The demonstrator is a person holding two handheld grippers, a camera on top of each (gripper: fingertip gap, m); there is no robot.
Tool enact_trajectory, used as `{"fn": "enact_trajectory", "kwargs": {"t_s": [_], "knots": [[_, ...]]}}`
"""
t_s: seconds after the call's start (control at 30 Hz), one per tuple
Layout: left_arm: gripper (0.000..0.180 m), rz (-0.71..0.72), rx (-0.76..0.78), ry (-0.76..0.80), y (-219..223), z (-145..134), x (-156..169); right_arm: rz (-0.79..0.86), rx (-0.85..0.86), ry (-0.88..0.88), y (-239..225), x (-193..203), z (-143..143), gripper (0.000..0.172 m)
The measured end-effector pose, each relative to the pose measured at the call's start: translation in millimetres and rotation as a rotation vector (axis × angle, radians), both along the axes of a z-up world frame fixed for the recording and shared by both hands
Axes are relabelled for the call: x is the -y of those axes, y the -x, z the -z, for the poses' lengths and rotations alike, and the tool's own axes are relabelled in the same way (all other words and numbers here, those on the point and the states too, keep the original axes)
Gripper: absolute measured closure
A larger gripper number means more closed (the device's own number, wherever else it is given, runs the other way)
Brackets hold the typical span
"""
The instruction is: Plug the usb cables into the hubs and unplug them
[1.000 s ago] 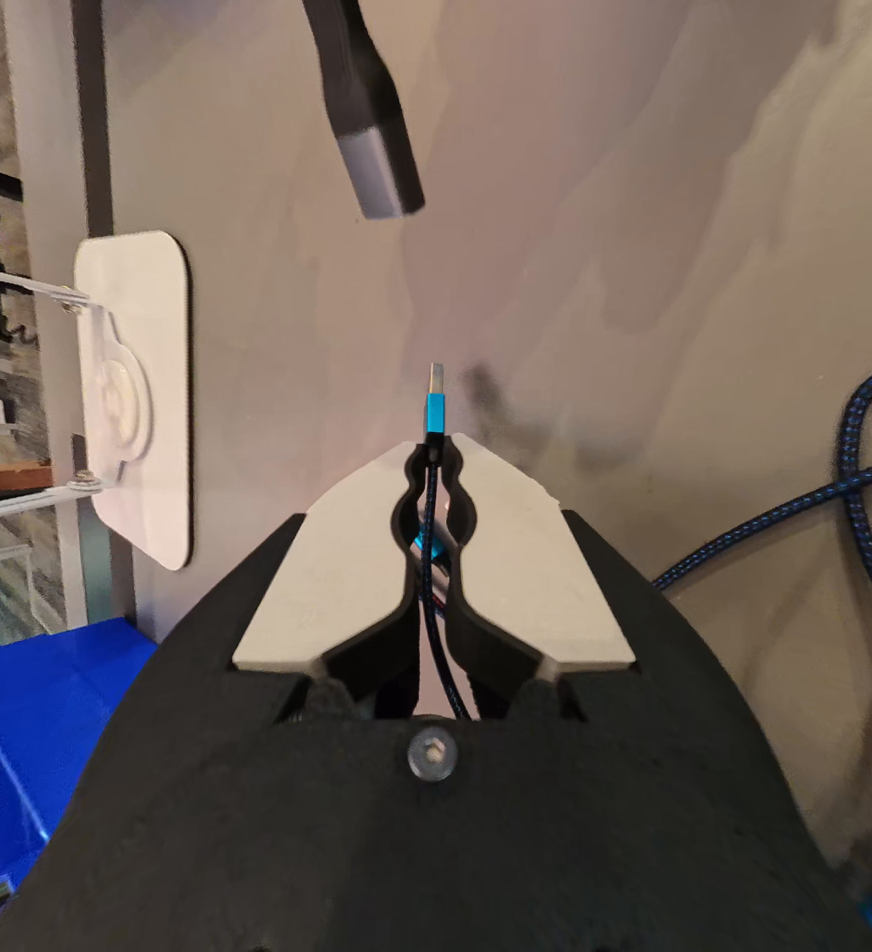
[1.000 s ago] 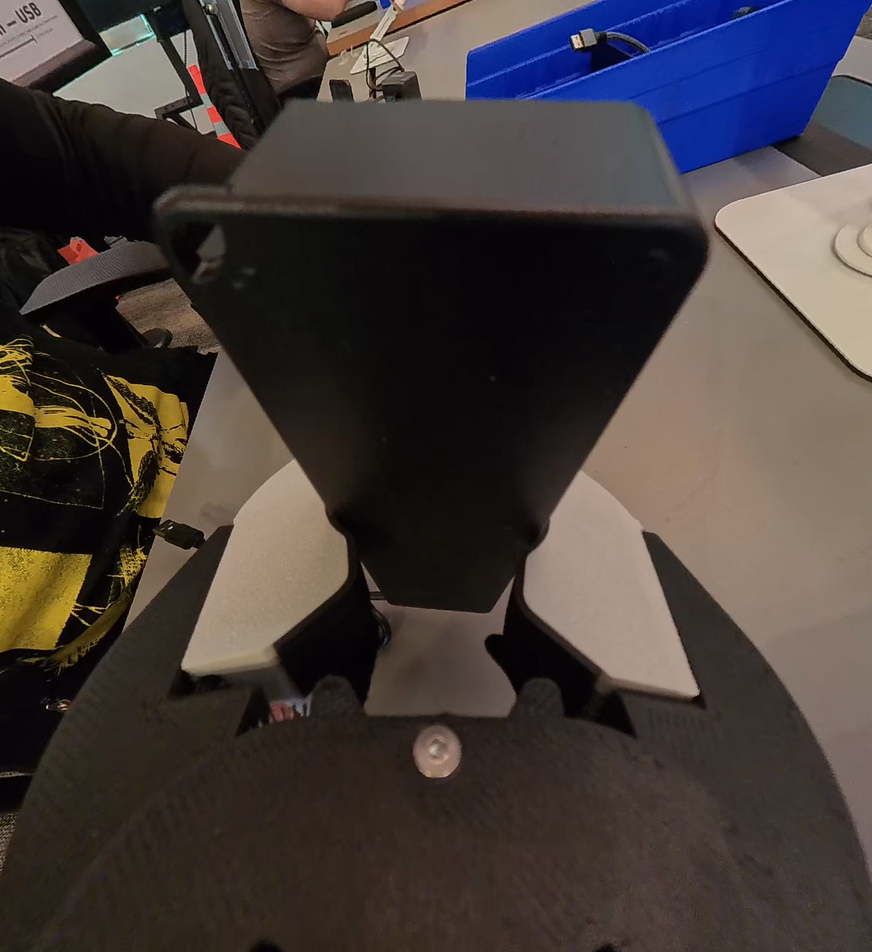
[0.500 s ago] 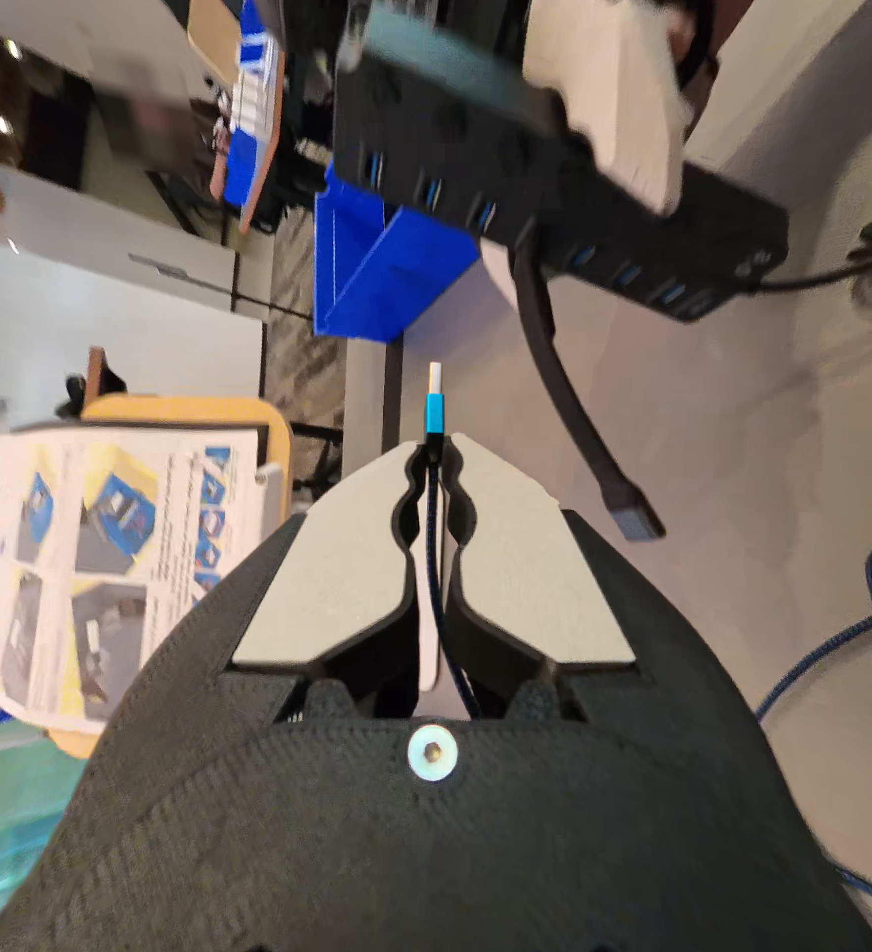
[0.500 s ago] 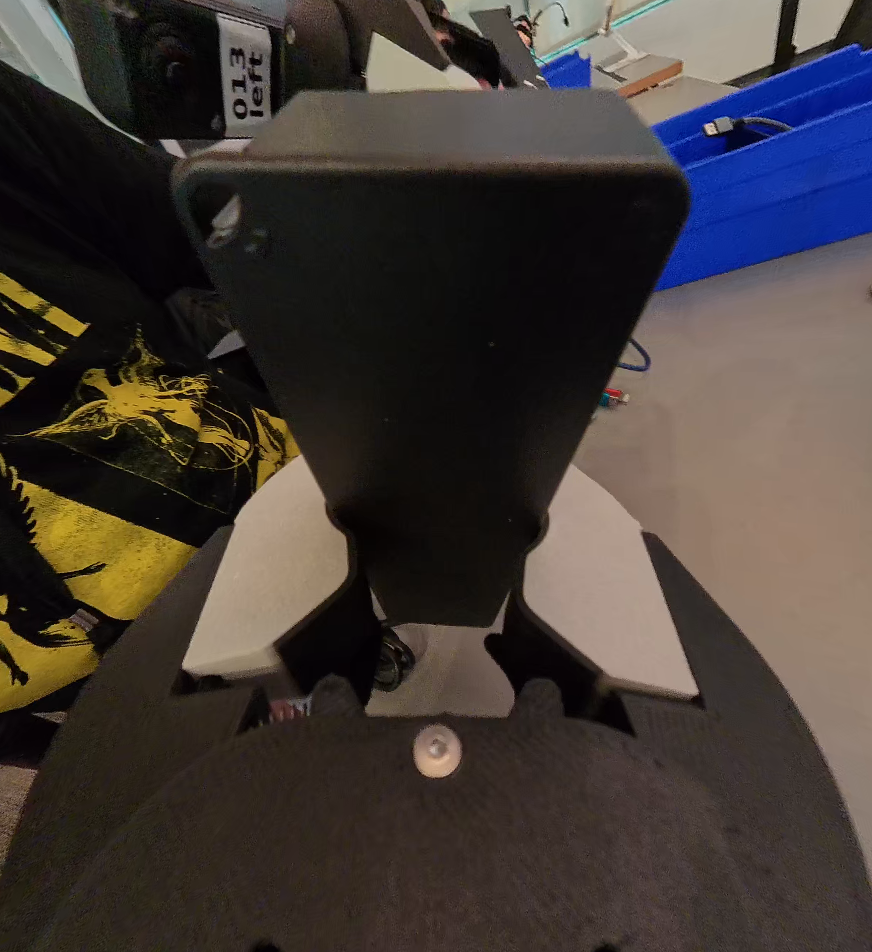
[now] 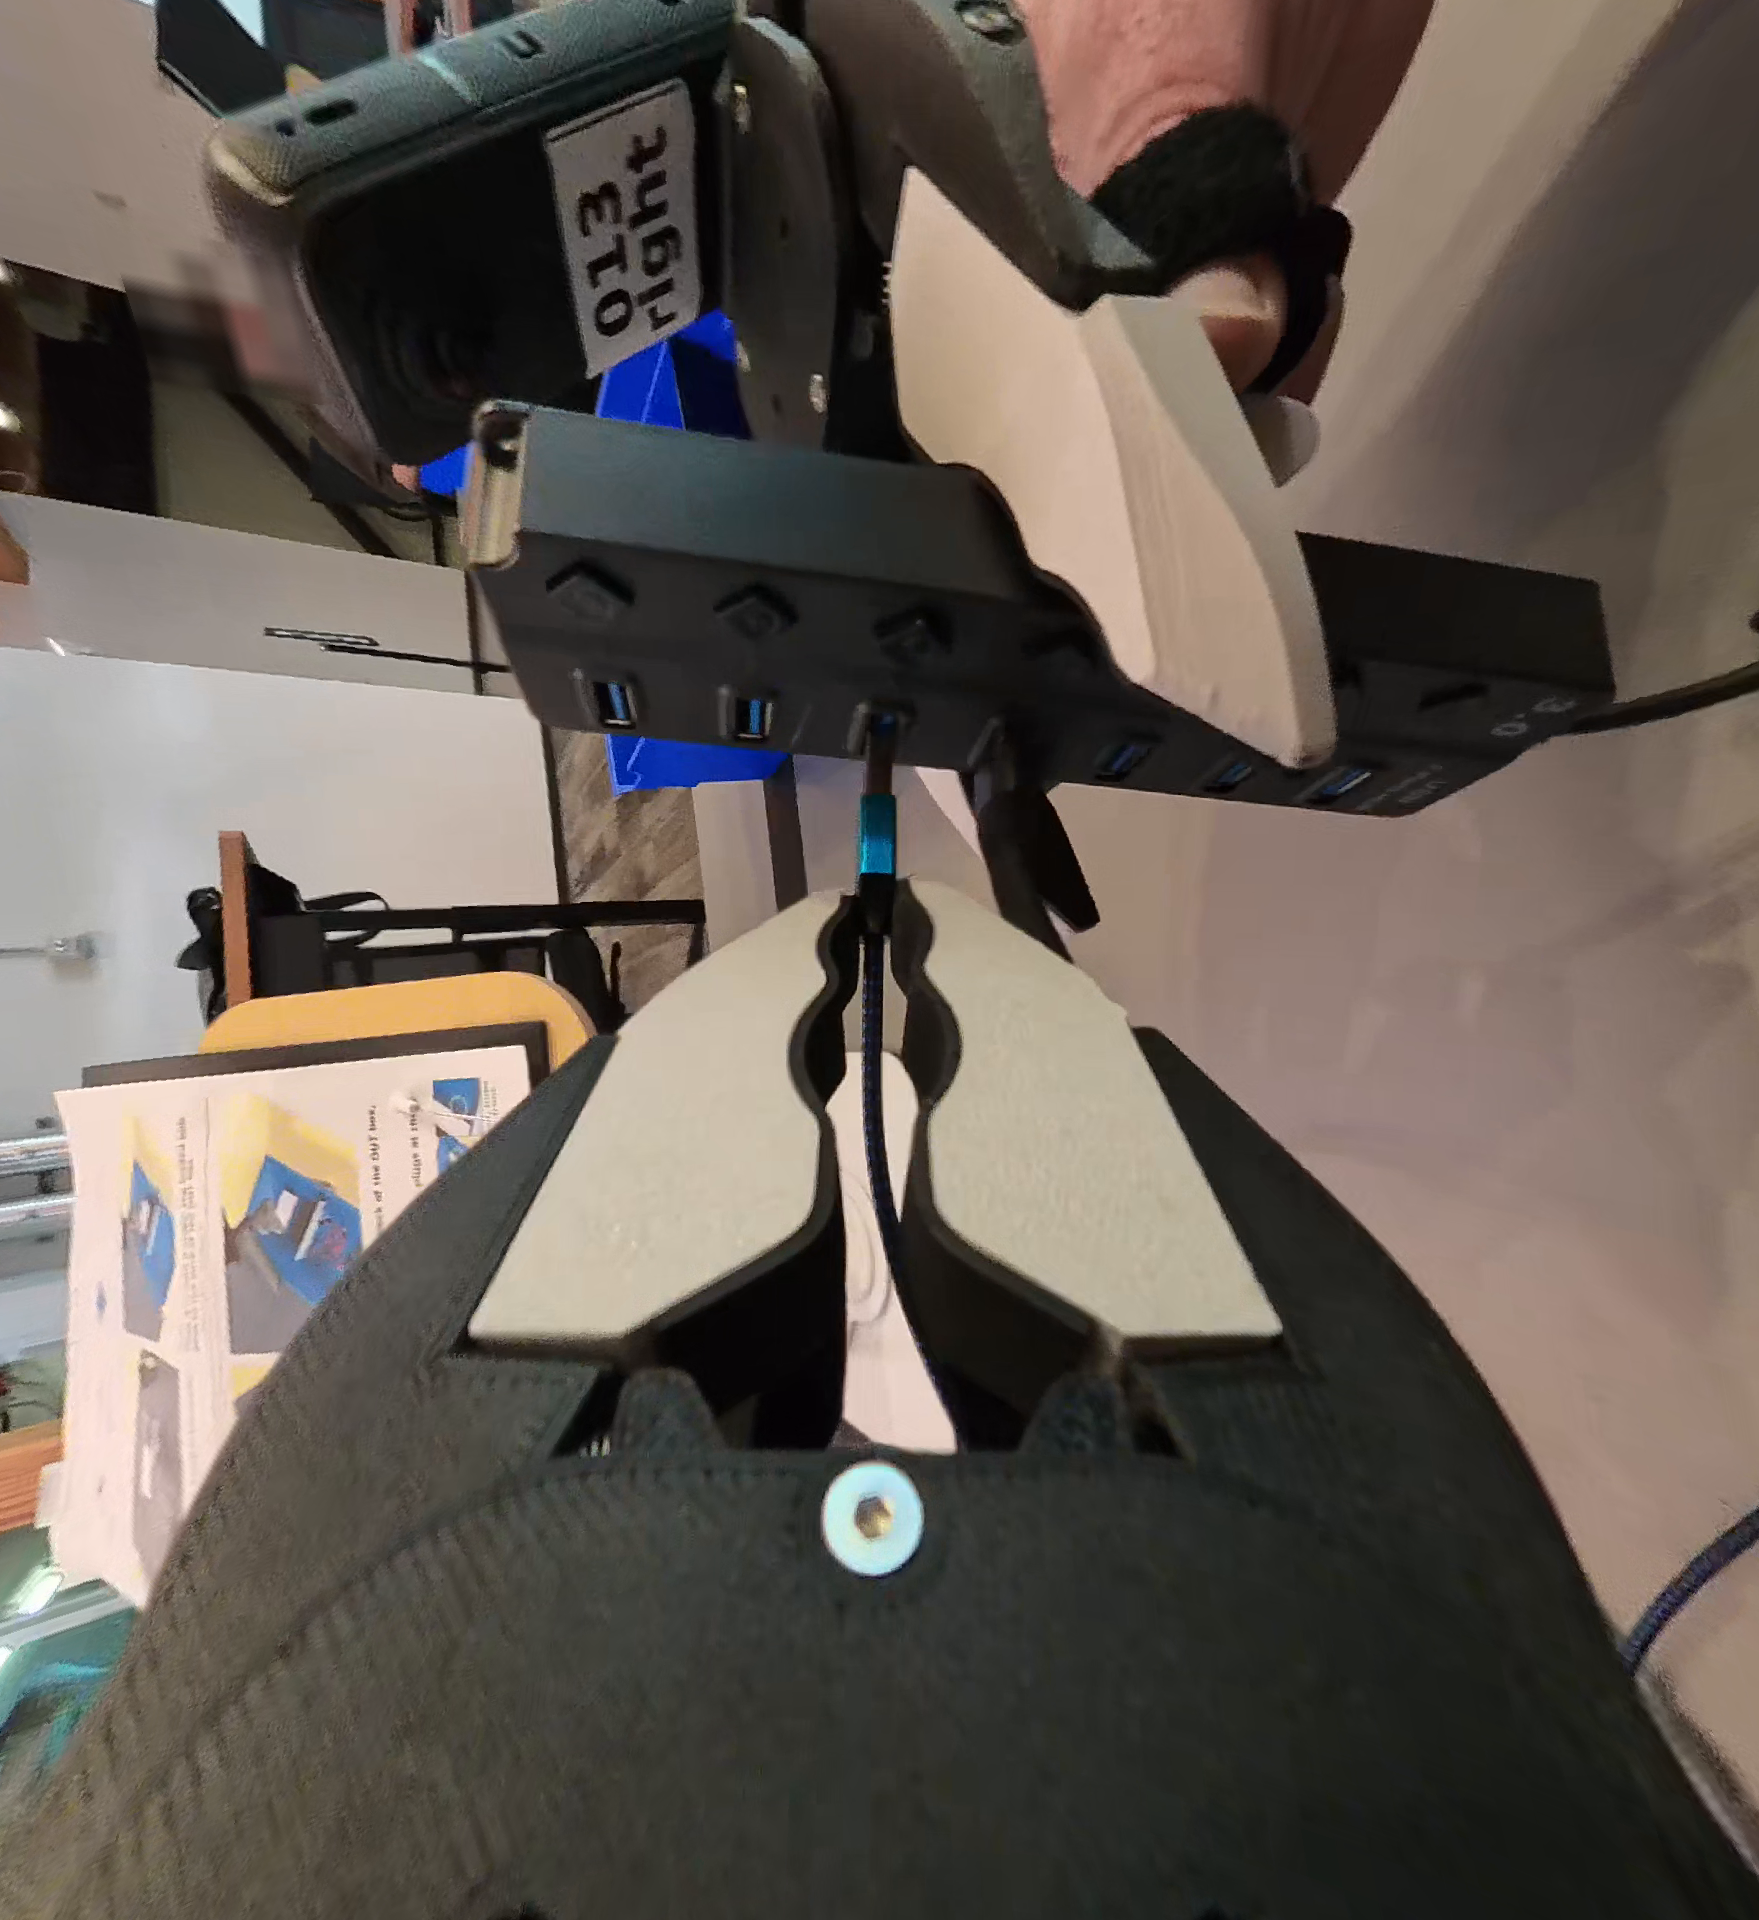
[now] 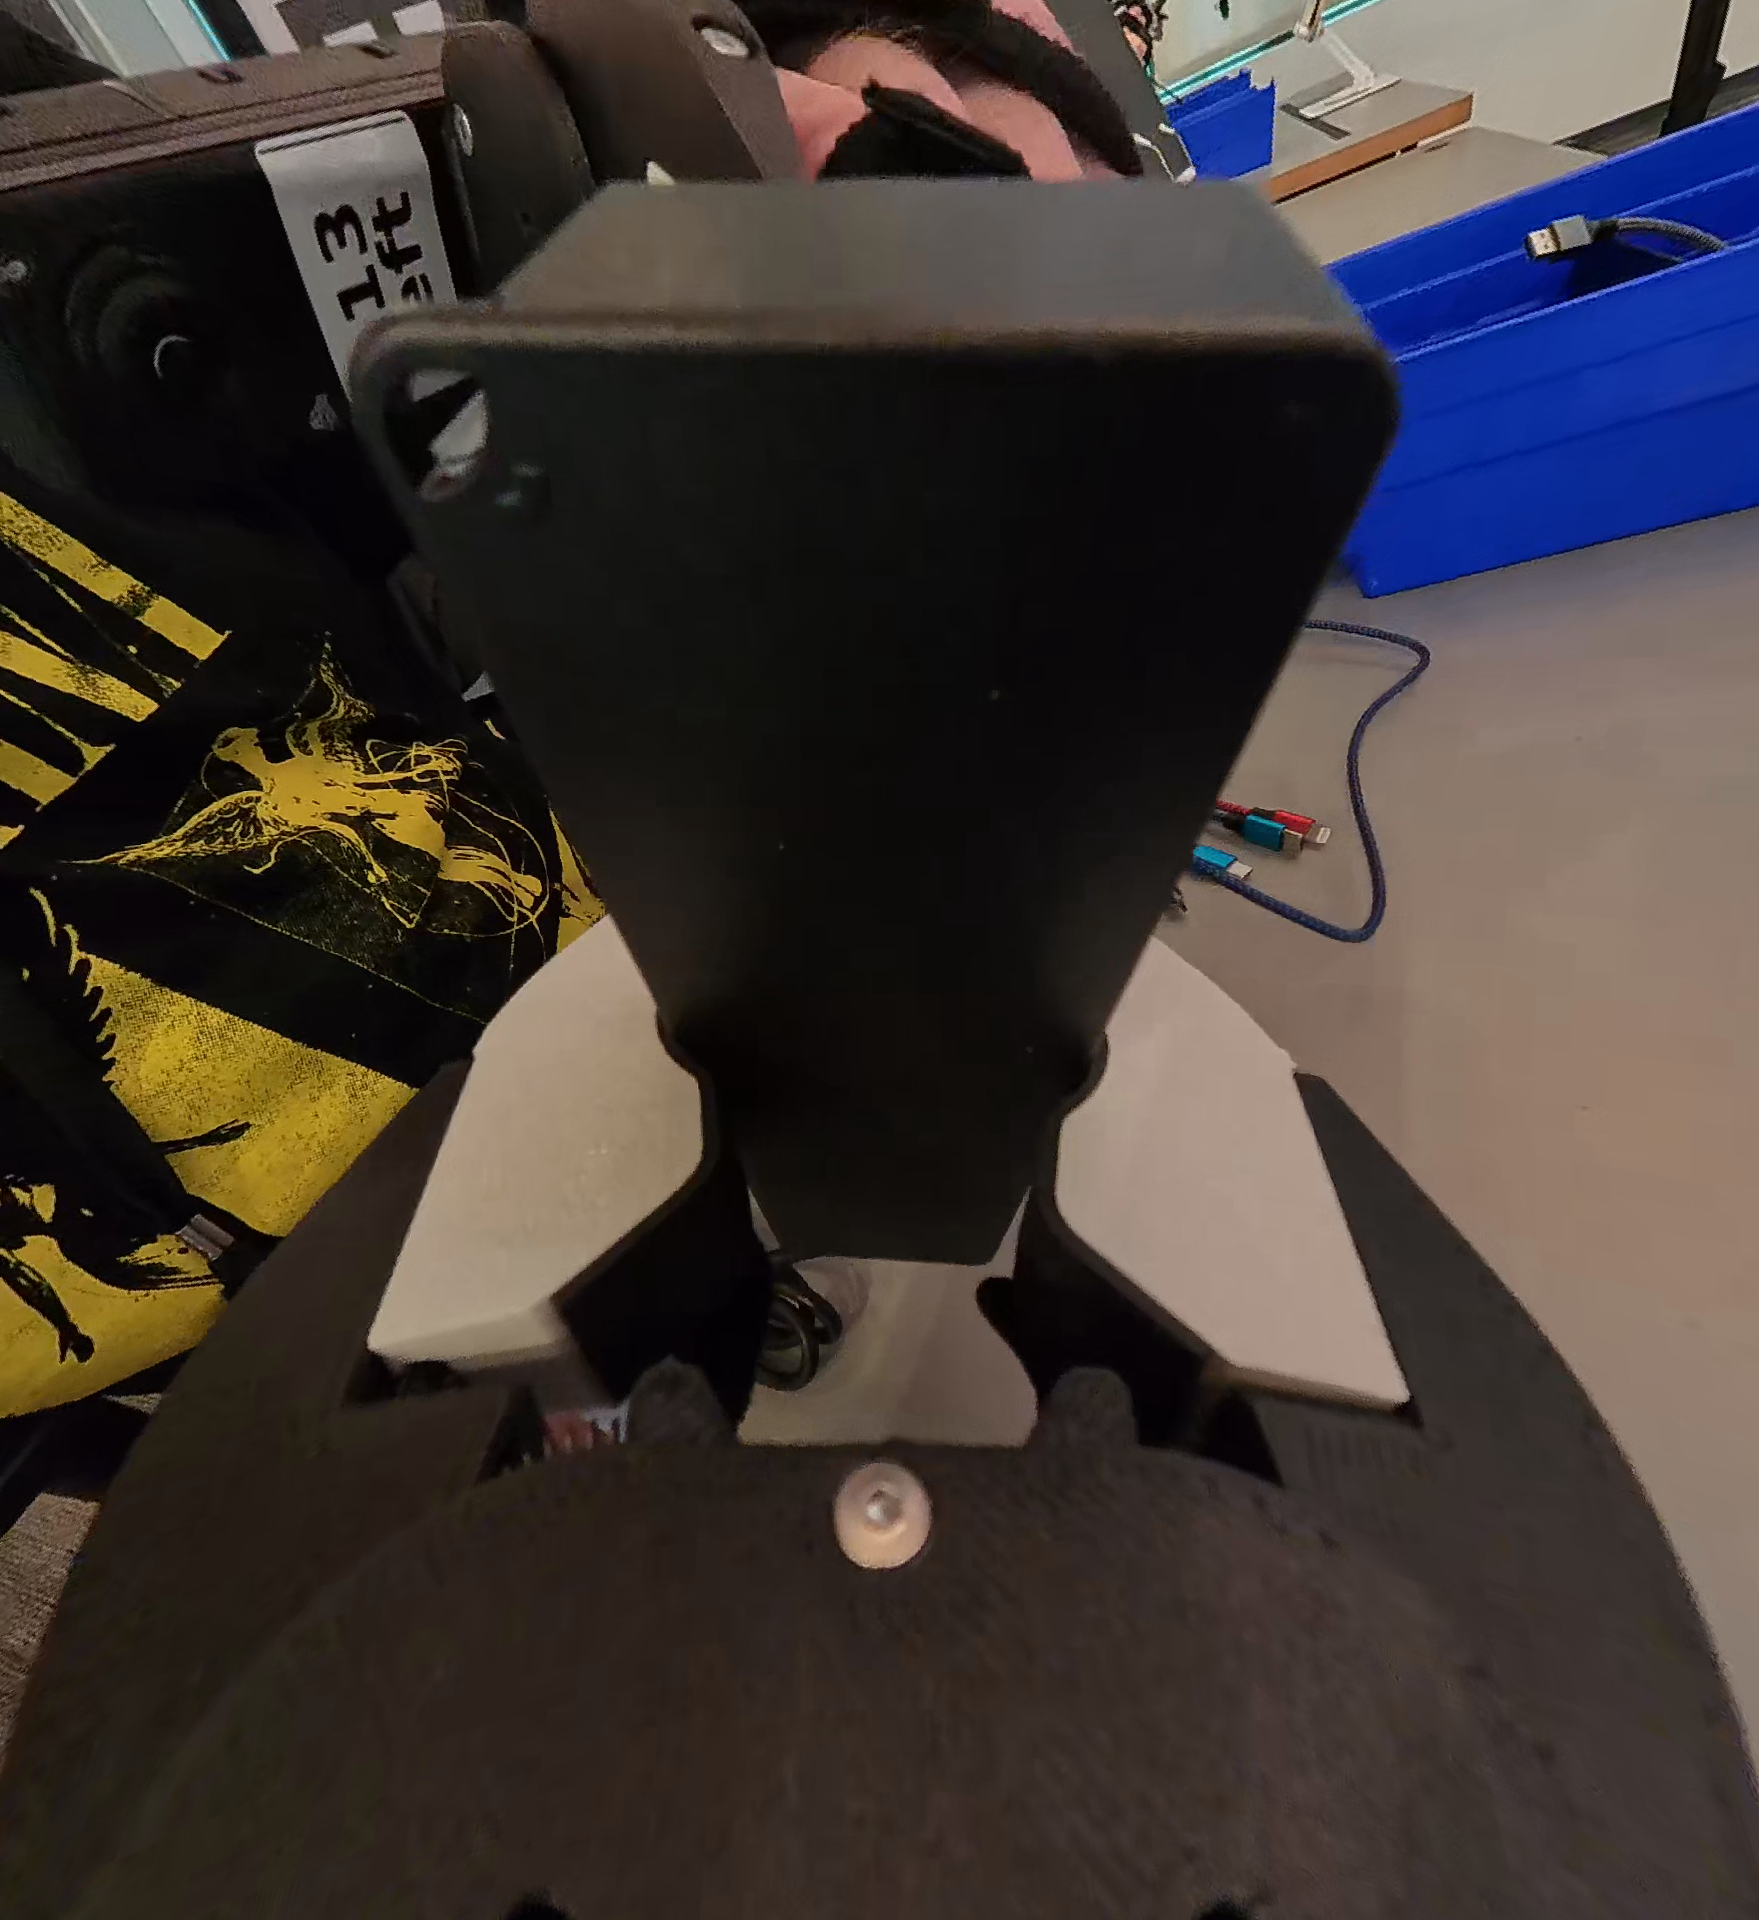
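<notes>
Half a second before, my plug hung well short of the hub; at this moment its metal tip had reached the third port from the hub's end, though I could not tell how deep it sat. My left gripper (image 5: 877, 902) had its pale fingers (image 5: 740, 1049) pressed nearly together, pinching the blue braided cable (image 5: 873, 1049) just behind the bright blue plug (image 5: 875, 836), which stuck straight out past my fingertips. The black hub (image 5: 750, 582) hung in the air across the top of my left view, its row of ports facing me, two blue ports bare to the left of my plug, and a second black cable (image 5: 1036, 852) dangling from the next port to the right. My right gripper (image 6: 880, 1060) had its jaws spread wide around the hub (image 6: 875, 644), clamping its broad black body between them, while a hand (image 5: 1207, 135) gripped that tool from behind. A thin black lead (image 5: 1706, 681) ran off the hub's far end. On the grey table (image 6: 1602, 1091) lay loose cables: a blue braided one (image 6: 1363, 790) with a blue plug, touching a red one (image 6: 1270, 816). Farther back stood a blue bin (image 6: 1581, 416) with a grey cable end resting inside it. A printed sheet (image 5: 251, 1247) stood at the left of my left view.
</notes>
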State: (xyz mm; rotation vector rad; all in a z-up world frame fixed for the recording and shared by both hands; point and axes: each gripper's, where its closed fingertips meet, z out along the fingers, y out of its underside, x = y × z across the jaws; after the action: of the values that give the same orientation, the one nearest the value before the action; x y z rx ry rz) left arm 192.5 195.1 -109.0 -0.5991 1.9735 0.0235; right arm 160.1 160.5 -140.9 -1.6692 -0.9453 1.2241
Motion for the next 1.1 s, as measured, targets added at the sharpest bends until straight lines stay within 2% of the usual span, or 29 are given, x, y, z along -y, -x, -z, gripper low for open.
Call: {"fn": "enact_trajectory", "kwargs": {"t_s": [0.23,0.6,0.87,0.97,1.1], "knots": [[0.174,0.012,-0.004,0.012,0.3,0.6,3.0,0.004,0.000,0.005,0.3,-1.4,1.3,0.108],[0.174,0.093,-0.063,-0.102,0.3,8.2,8.9,-0.062,0.016,0.033,8.3,7.1,7.5,0.109],[0.175,0.098,-0.107,-0.144,-1.8,13.9,10.3,-0.060,0.073,0.043,8.9,8.4,13.8,0.109],[0.175,0.096,-0.110,-0.139,-1.7,15.5,9.4,-0.054,0.084,0.041,9.3,7.4,15.3,0.109],[0.173,0.098,-0.072,-0.035,0.1,5.2,4.9,-0.020,0.063,0.022,8.2,1.7,5.6,0.109]]}}
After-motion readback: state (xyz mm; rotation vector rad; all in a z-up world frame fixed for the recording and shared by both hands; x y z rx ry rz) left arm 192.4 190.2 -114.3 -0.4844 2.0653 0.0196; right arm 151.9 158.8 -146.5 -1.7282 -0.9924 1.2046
